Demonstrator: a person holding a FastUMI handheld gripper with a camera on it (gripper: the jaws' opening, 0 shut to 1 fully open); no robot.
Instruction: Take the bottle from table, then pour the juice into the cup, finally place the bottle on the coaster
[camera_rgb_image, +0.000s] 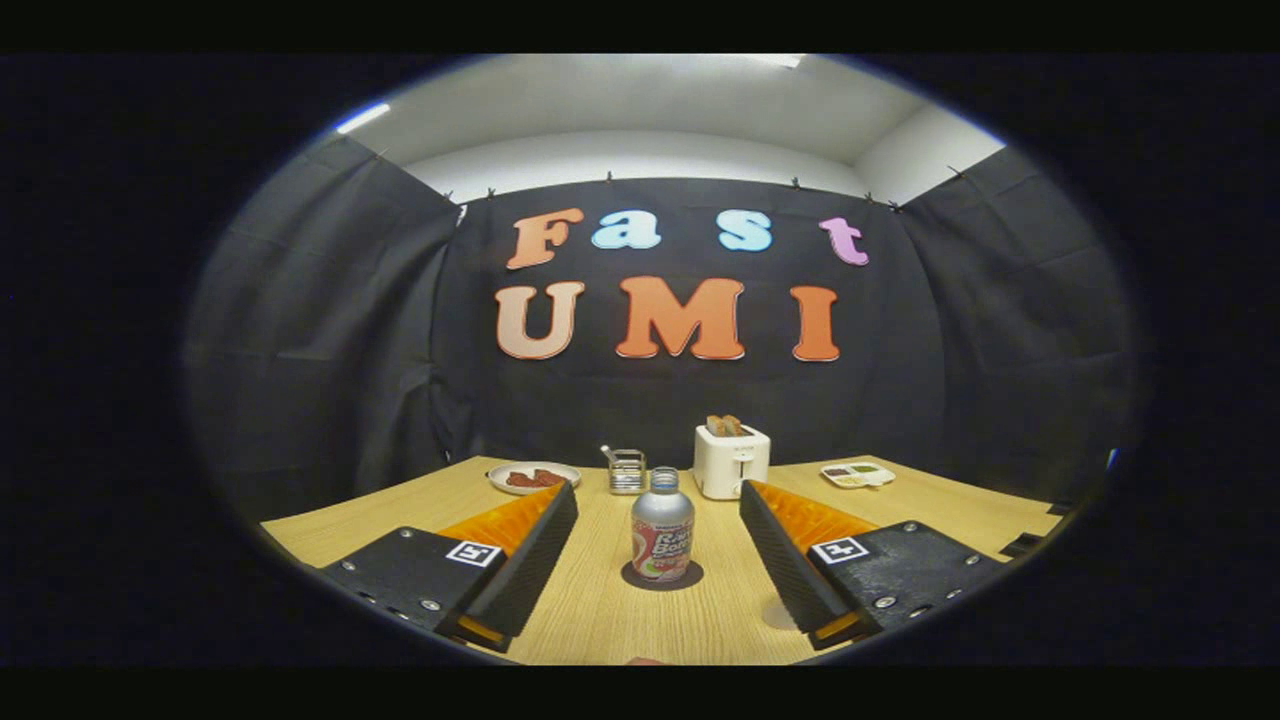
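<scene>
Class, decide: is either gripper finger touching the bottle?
Apart. In the gripper view the gripper is open, and bare table shows between each finger and the bottle standing on the coaster.

My one camera rides low on me, looking level and forward along my fingers (658, 520), which spread wide at its base. It sits close over the worktop (600, 610) and faces the booth's back wall (700, 400) across the far edge.
</scene>
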